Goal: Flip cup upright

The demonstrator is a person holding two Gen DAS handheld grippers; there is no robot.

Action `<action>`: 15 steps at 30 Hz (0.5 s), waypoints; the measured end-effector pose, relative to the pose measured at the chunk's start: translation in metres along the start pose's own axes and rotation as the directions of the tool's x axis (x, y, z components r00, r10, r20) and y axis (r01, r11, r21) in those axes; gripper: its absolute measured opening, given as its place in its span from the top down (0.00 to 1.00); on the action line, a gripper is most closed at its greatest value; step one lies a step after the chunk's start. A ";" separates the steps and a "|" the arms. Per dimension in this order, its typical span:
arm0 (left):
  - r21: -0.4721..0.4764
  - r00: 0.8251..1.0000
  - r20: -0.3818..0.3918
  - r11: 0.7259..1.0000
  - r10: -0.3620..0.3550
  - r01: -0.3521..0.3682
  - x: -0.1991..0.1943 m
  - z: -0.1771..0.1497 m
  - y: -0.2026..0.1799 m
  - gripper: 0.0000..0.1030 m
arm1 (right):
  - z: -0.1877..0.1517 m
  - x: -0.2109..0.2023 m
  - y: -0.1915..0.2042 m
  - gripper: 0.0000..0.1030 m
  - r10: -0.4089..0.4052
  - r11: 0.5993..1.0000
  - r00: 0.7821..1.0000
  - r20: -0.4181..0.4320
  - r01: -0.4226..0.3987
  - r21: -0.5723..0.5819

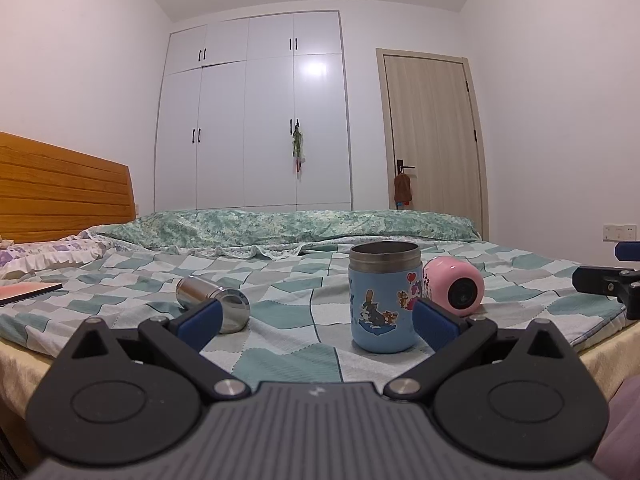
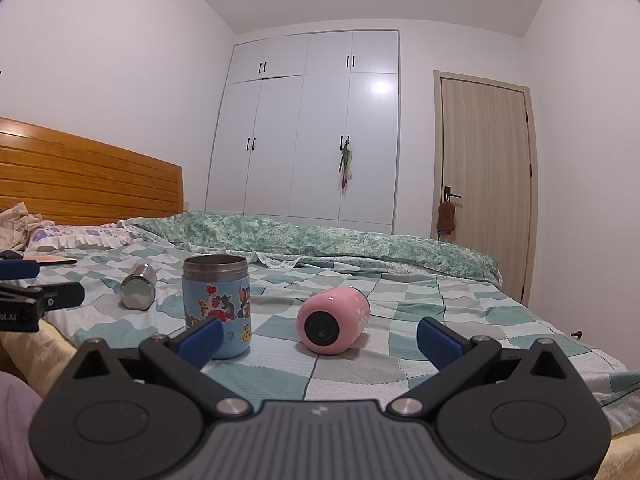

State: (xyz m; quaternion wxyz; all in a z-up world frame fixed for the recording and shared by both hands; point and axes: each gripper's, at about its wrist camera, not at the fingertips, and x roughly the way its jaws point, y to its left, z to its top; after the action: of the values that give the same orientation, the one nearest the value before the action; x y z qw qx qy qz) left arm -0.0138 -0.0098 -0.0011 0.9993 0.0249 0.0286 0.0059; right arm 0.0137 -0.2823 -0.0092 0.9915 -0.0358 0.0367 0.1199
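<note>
A blue cartoon cup stands upright on the checked bedspread, steel rim up; it also shows in the right wrist view. A pink cup lies on its side just right of it, its base toward me; it also shows in the right wrist view. A steel cup lies on its side to the left, also seen in the right wrist view. My left gripper is open and empty, short of the cups. My right gripper is open and empty, with the pink cup beyond its fingers.
A wooden headboard and pillows are at the left. A folded green quilt lies across the bed's far side. A flat book lies at the left. A white wardrobe and a door stand behind.
</note>
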 end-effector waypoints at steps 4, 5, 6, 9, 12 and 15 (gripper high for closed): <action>0.000 1.000 0.000 1.000 -0.002 0.002 0.000 0.000 0.000 0.00 | 0.000 0.000 0.000 0.00 0.000 1.000 1.000 0.000 0.000 0.000; 0.000 1.000 0.001 1.000 -0.003 0.003 0.000 0.000 0.000 0.00 | 0.000 0.000 0.000 0.00 0.000 1.000 1.000 -0.001 0.000 0.000; 0.000 1.000 0.001 1.000 -0.005 0.005 0.000 0.000 0.000 0.00 | 0.000 0.000 0.000 0.00 0.000 1.000 1.000 -0.001 0.000 -0.001; 0.002 1.000 0.003 1.000 -0.007 0.007 0.000 0.000 0.000 0.00 | 0.000 0.000 0.000 0.00 0.000 1.000 1.000 -0.001 0.000 -0.001; 0.003 1.000 0.005 1.000 -0.008 0.008 0.000 0.000 0.000 0.00 | 0.000 0.000 0.000 0.00 0.000 1.000 1.000 -0.001 0.000 -0.001; 0.002 1.000 0.008 1.000 -0.007 0.007 -0.001 0.000 0.001 0.00 | 0.000 0.000 0.000 0.00 0.000 1.000 1.000 -0.001 0.000 -0.001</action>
State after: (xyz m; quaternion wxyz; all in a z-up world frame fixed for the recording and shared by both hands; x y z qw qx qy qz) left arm -0.0152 -0.0090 -0.0013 0.9994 0.0259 0.0247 0.0020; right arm 0.0136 -0.2823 -0.0092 0.9914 -0.0363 0.0371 0.1199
